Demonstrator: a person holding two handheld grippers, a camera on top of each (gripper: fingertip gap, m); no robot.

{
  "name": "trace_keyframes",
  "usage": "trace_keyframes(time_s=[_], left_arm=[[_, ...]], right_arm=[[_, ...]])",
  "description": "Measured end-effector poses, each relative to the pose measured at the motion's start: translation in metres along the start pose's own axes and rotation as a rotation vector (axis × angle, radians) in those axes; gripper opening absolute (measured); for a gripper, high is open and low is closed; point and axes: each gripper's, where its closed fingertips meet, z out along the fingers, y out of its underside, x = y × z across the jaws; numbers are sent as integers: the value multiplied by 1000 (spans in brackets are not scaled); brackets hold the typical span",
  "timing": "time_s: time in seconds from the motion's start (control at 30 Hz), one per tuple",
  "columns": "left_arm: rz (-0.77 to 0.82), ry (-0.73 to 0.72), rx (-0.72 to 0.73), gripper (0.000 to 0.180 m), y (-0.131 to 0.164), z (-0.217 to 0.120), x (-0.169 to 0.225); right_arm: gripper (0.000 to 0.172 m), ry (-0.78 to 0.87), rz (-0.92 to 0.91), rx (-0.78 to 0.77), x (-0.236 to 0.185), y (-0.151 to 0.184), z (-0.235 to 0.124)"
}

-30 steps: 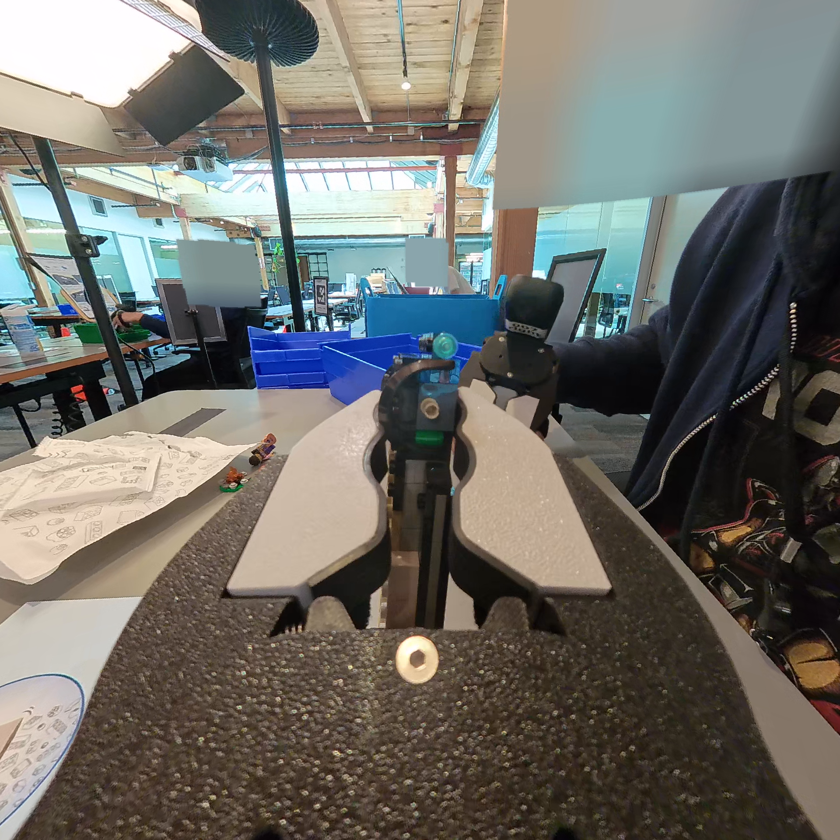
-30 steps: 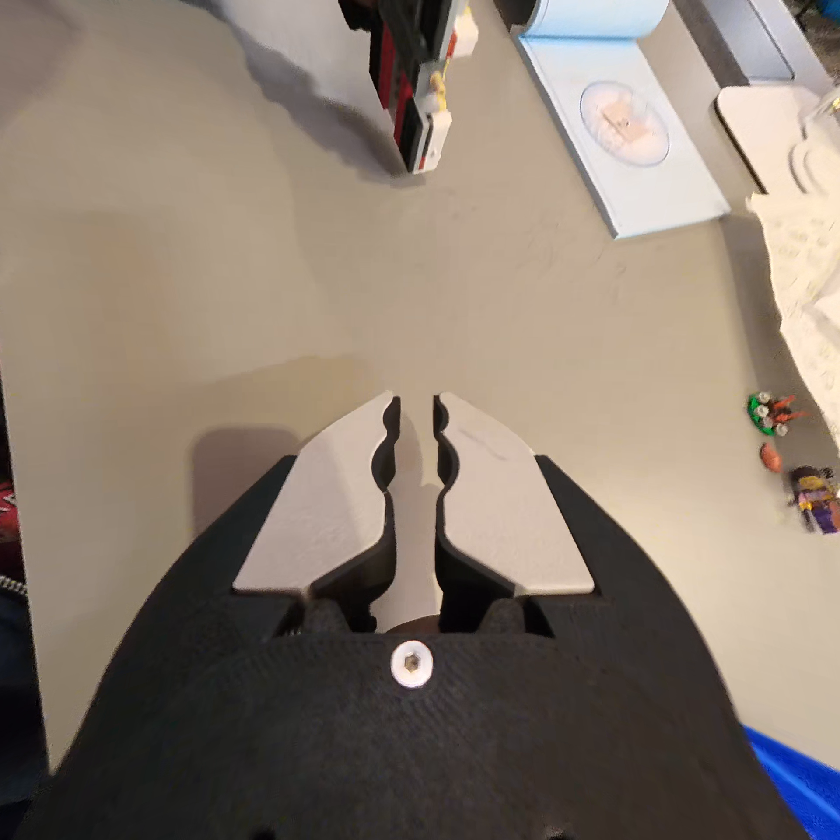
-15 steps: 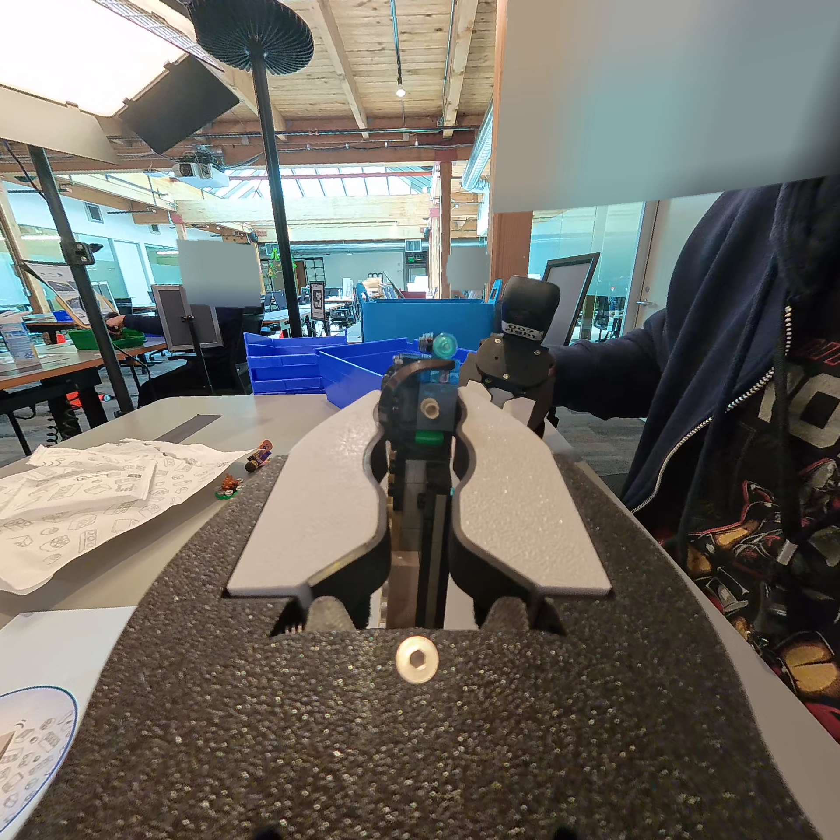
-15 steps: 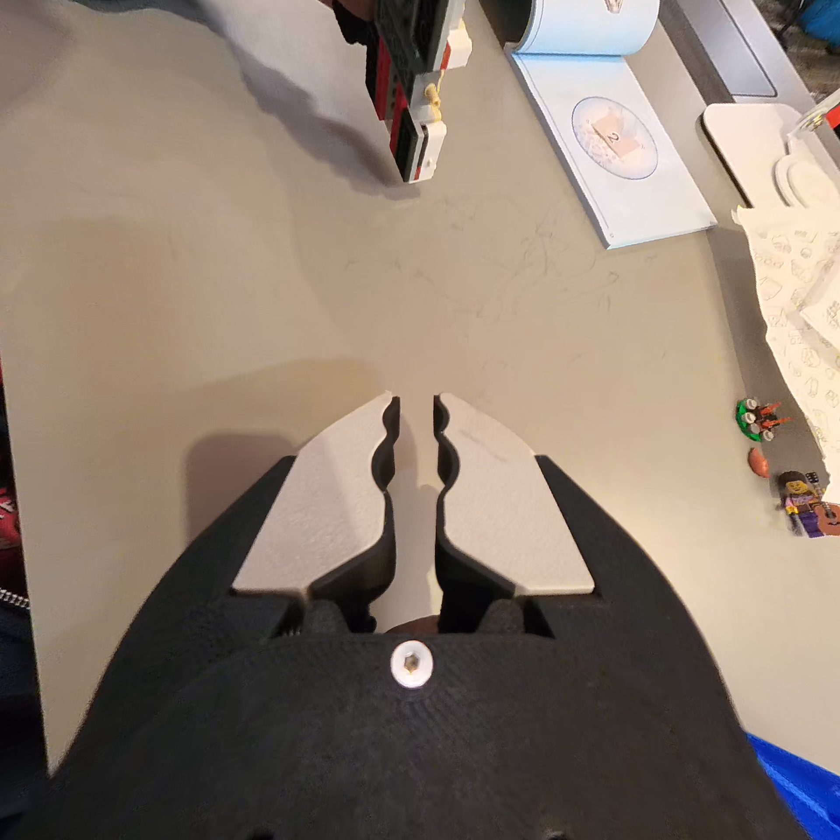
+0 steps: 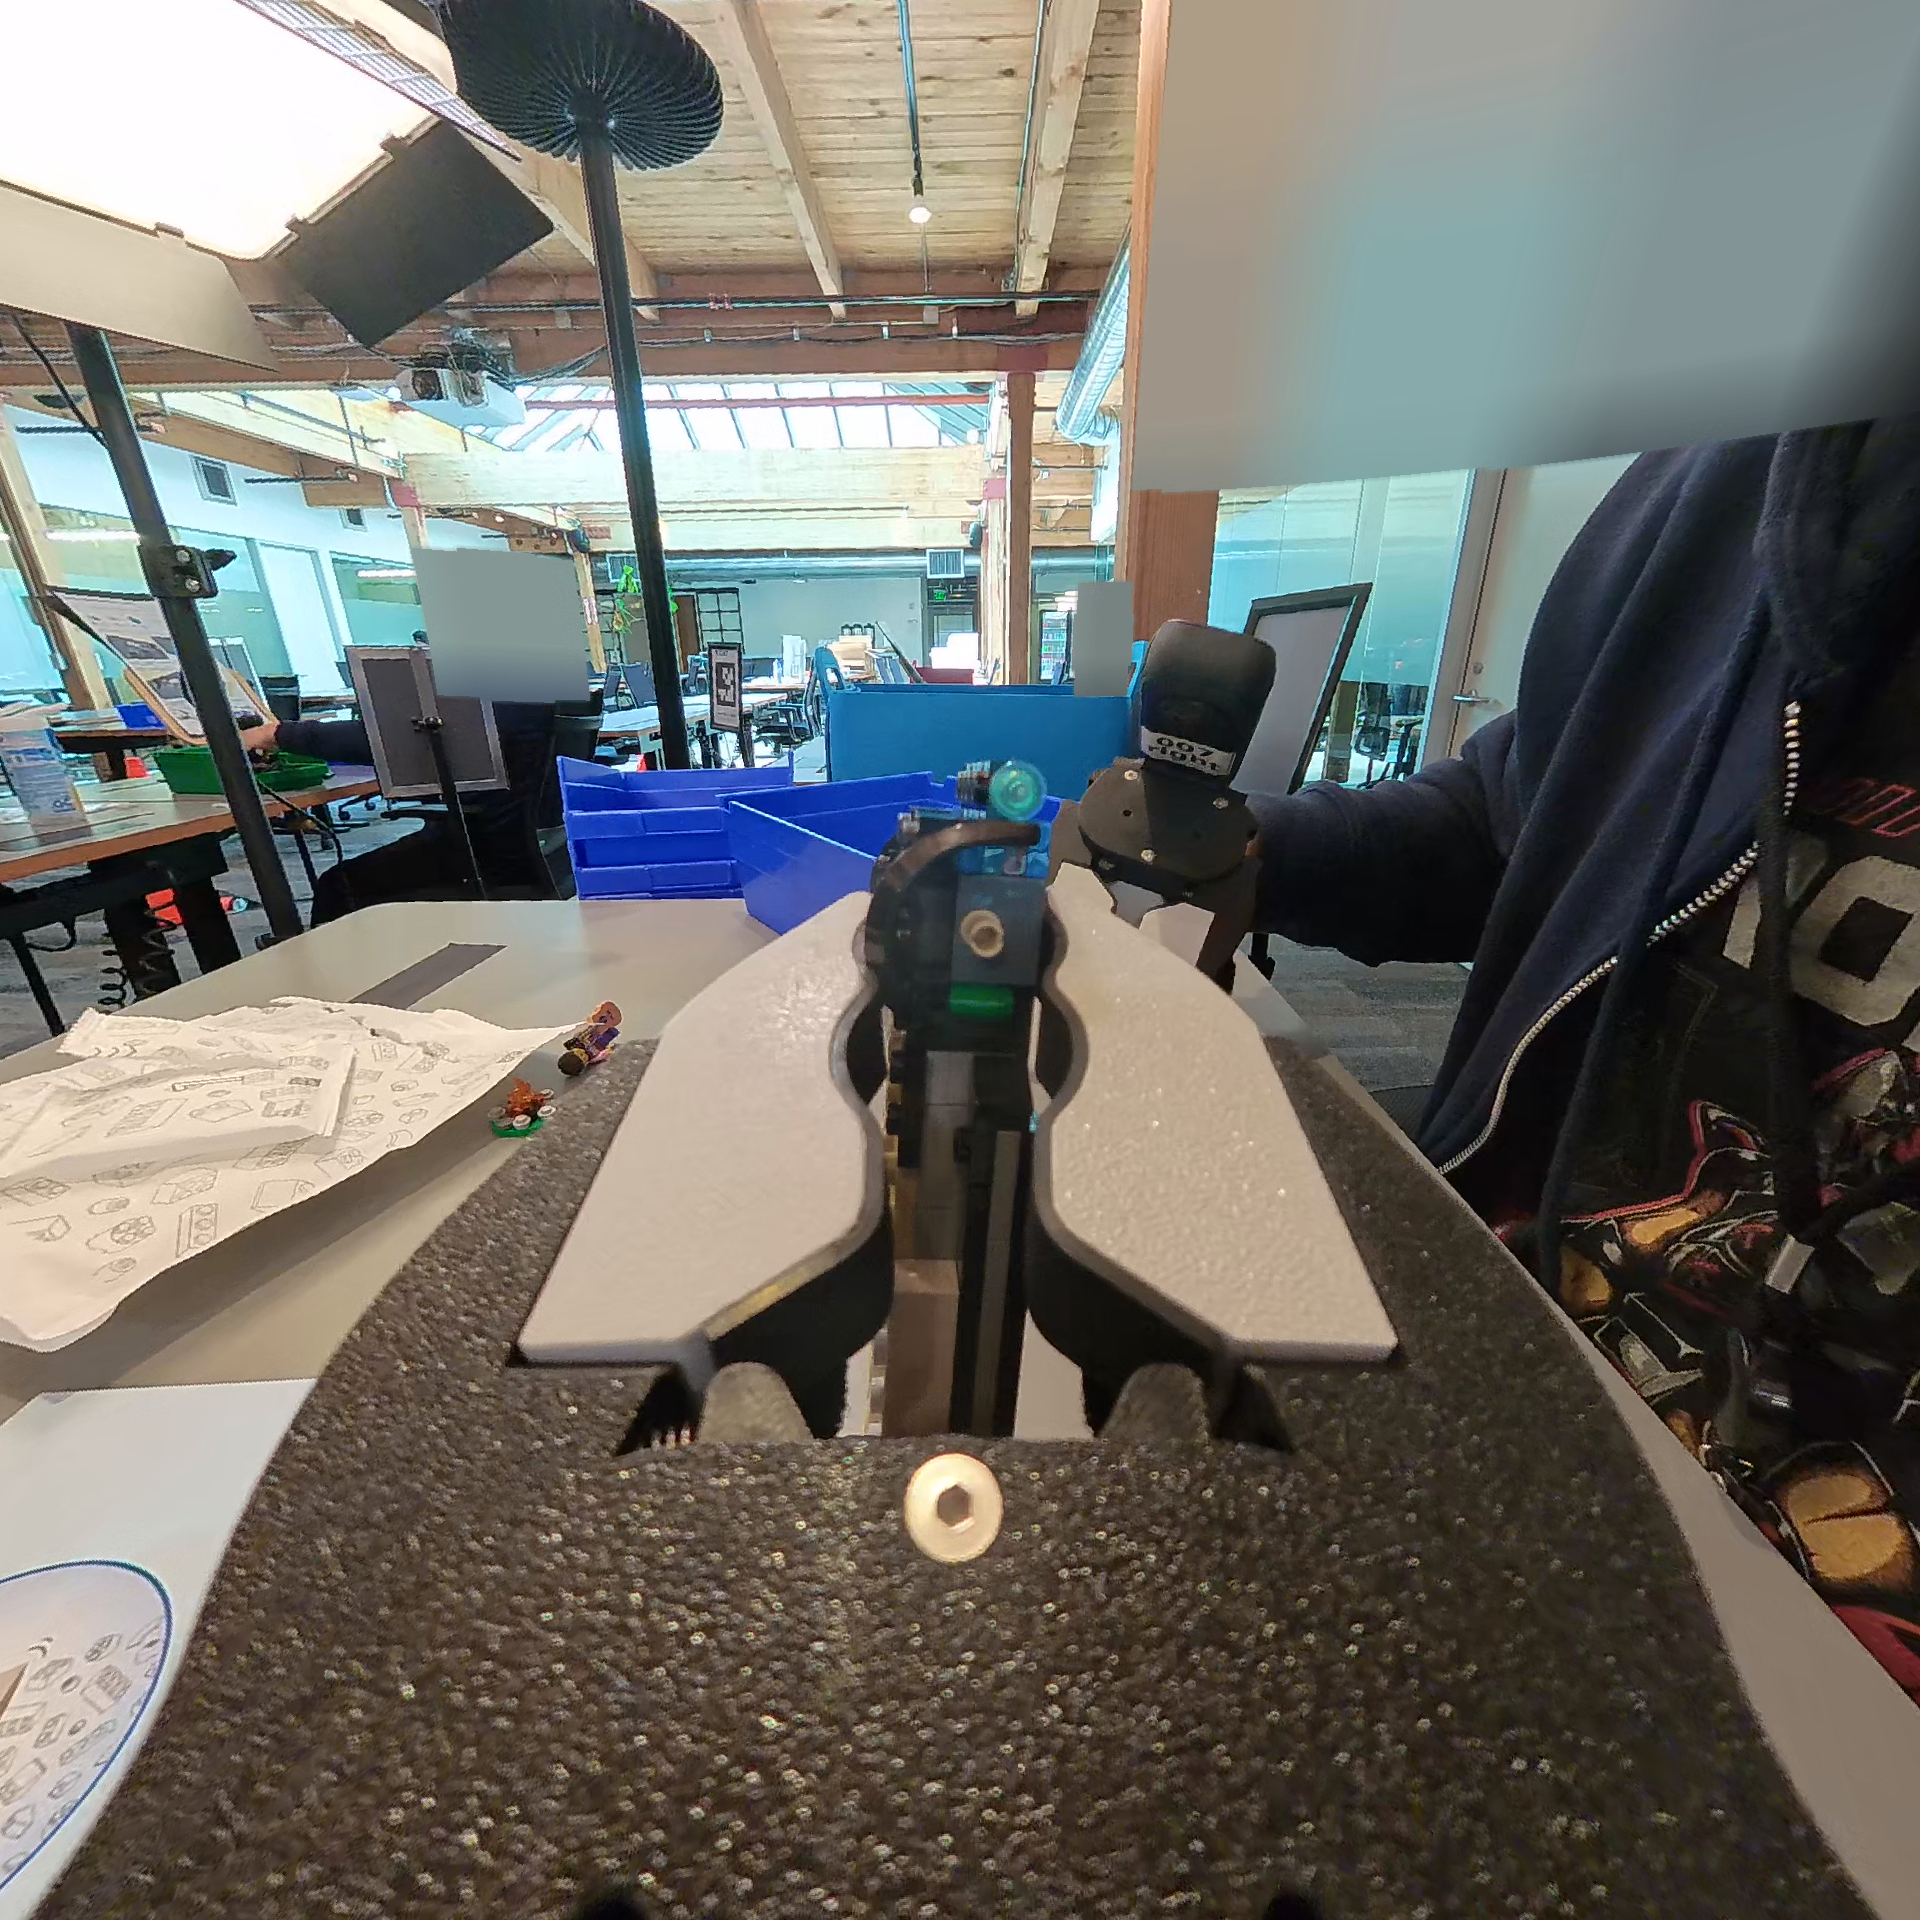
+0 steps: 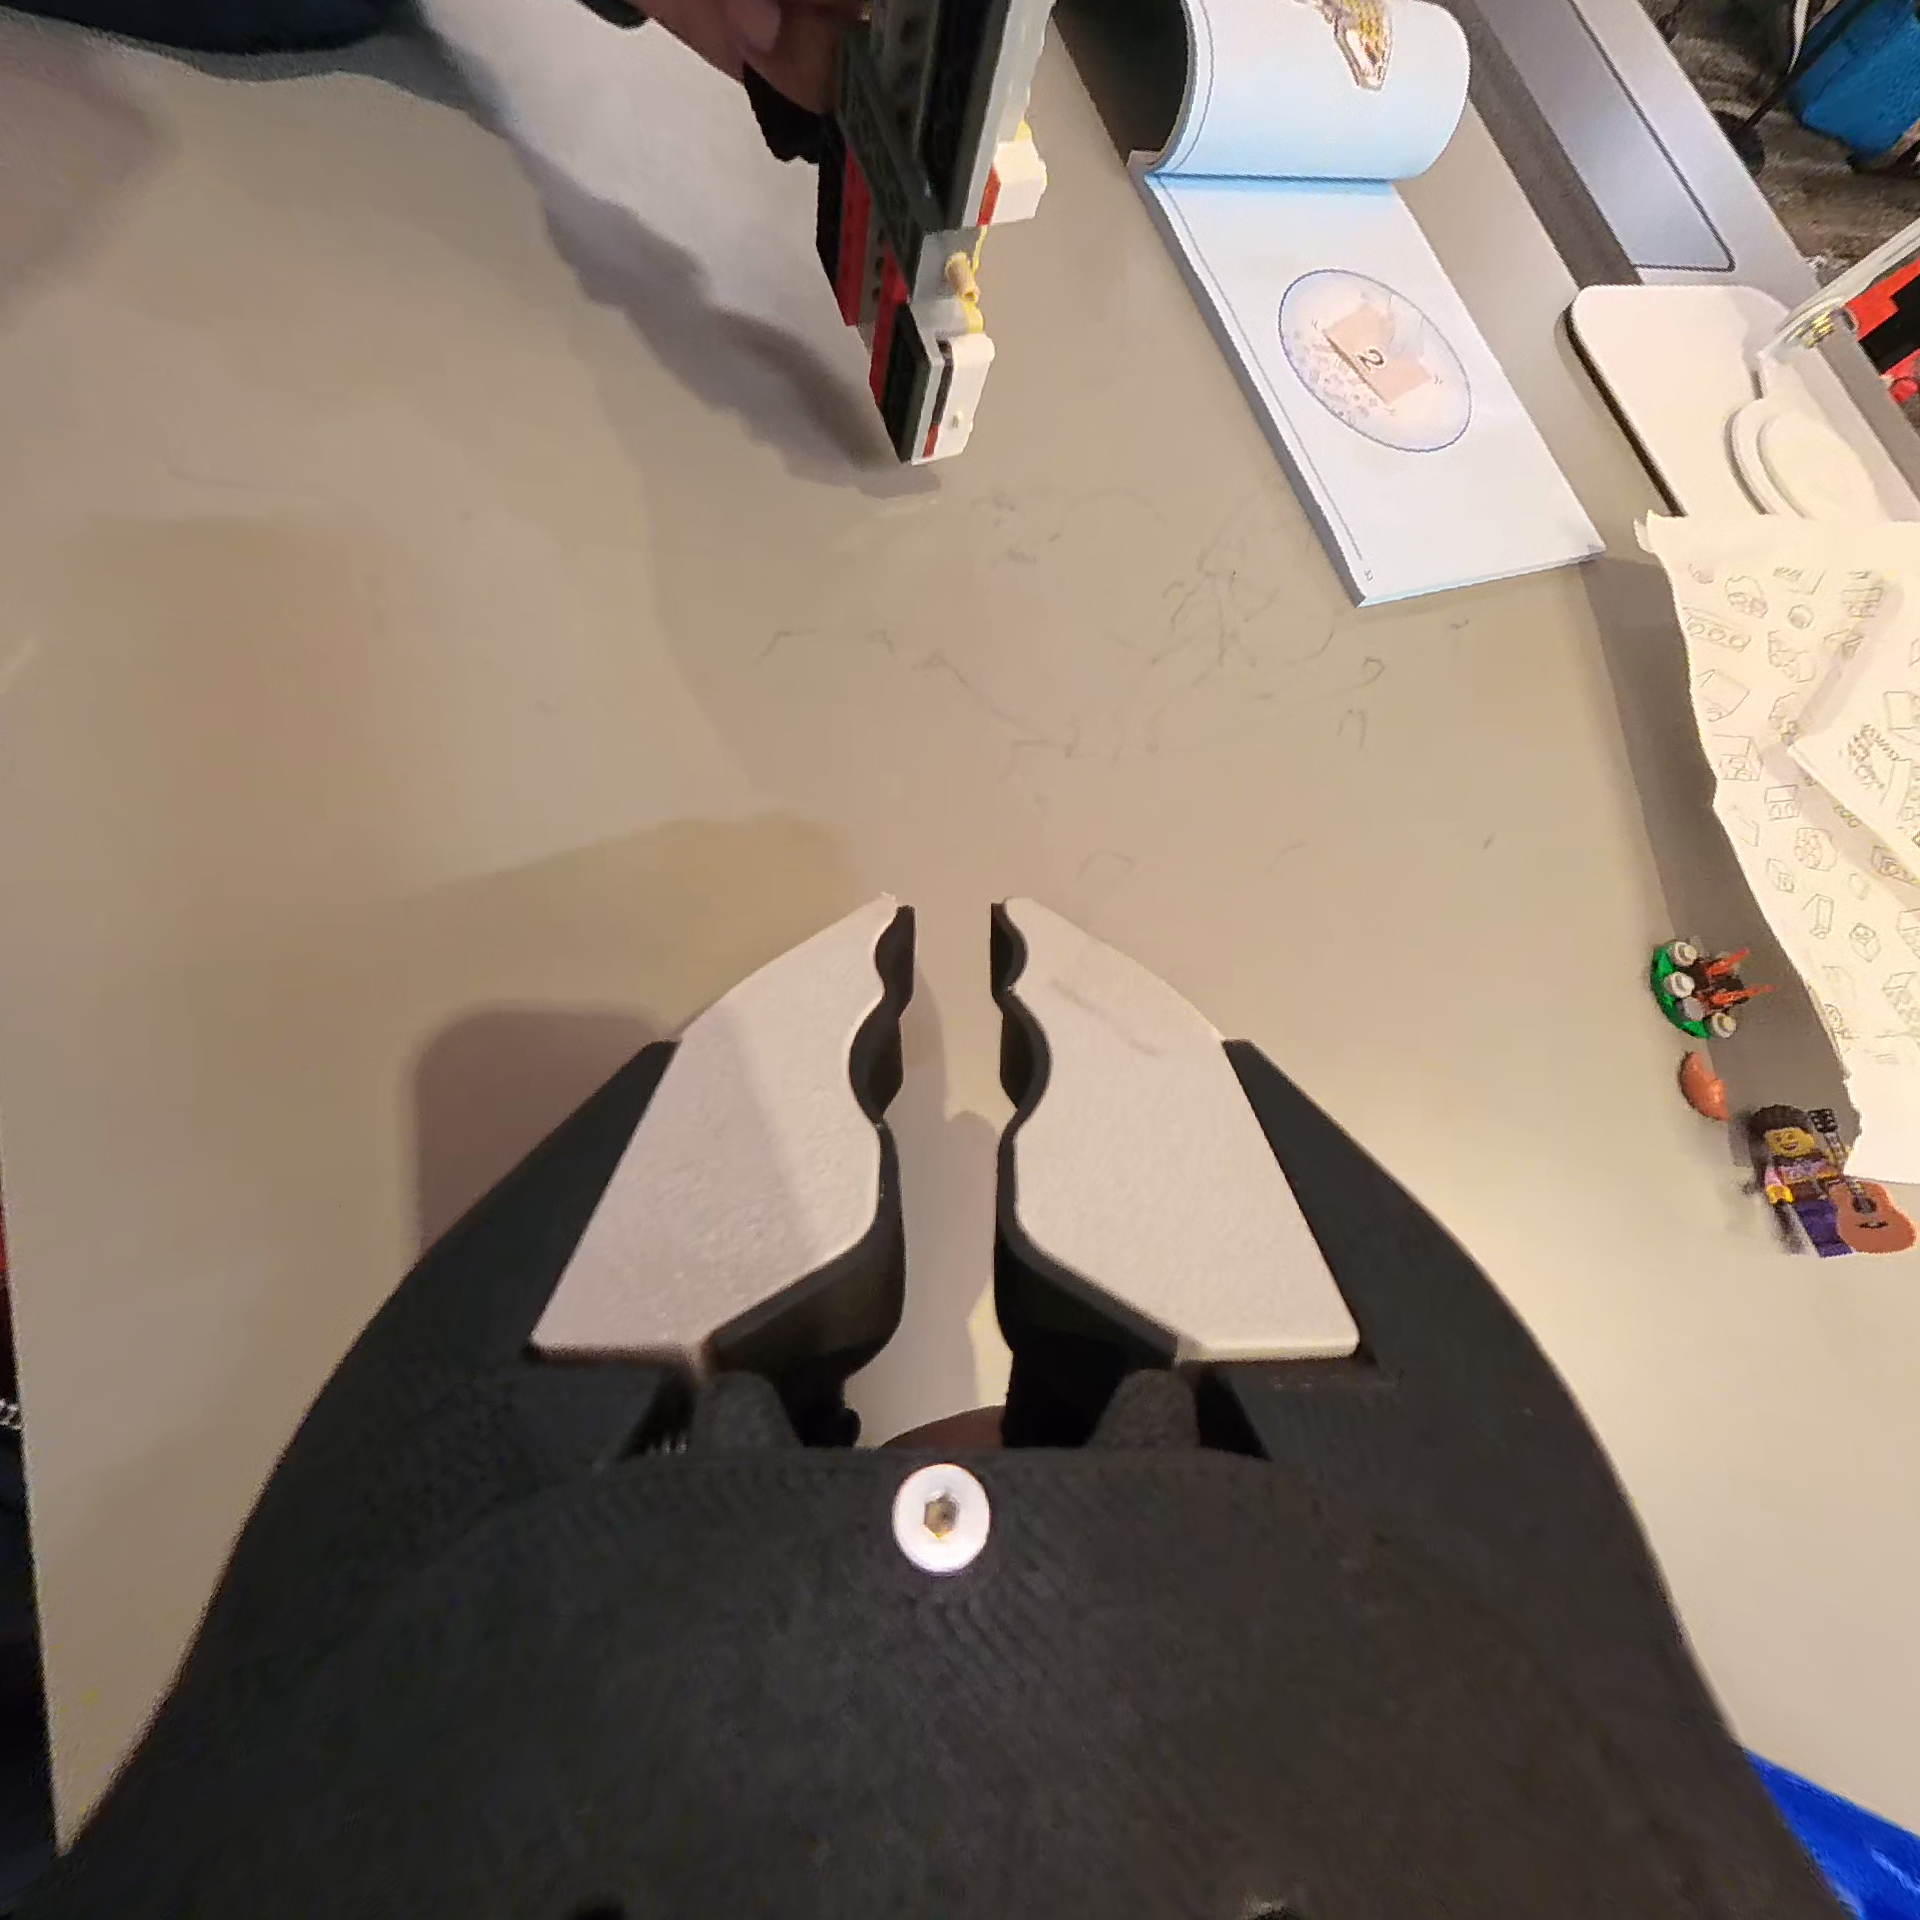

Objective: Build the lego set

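Open-plan workshop under a timber ceiling

Exposed wooden ceiling beams [image 5: 790,156] run above a bright skylight strip [image 5: 748,421]; a glowing rectangular light panel [image 5: 177,114] hangs at upper left beside a black pole with a round finned black disc [image 5: 582,78]. Glass partition walls [image 5: 1340,540], distant desks with office chairs [image 5: 727,717] and stacked blue plastic bins [image 5: 665,831] stand beyond the pale grey tabletop [image 5: 540,925].
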Motion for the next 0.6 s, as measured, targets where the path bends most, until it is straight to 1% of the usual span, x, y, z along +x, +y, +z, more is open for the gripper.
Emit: trace_keyframes(time_s=[0.03, 0.1, 0.17, 0.27, 0.33, 0.4, 0.5, 0.6], left_arm=[[-1, -1, 1, 25, 0, 0, 0], [-2, -3, 0, 25, 0, 0, -1], [-3, -3, 1, 25, 0, 0, -1], [-7, -2, 2, 25, 1, 0, -1], [-9, -4, 1, 25, 1, 0, -2], [-11, -5, 2, 25, 1, 0, -2], [-12, -6, 4, 25, 1, -1, -2], [-14, -2, 10, 25, -1, -1, -2]], right_arm=[[13, 6, -6, 7, 2, -2, 0], [13, 29, -26, 42, 7, -13, 0], [13, 59, -50, 108, 15, -34, -1], [13, 60, -72, 272, 23, -86, -5], [13, 35, -82, 392, 24, -123, -9], [13, 5, -91, 482, 23, -153, -11], [14, -4, -130, 535, 23, -177, -7], [14, -9, -139, 546, 22, -185, -1]])
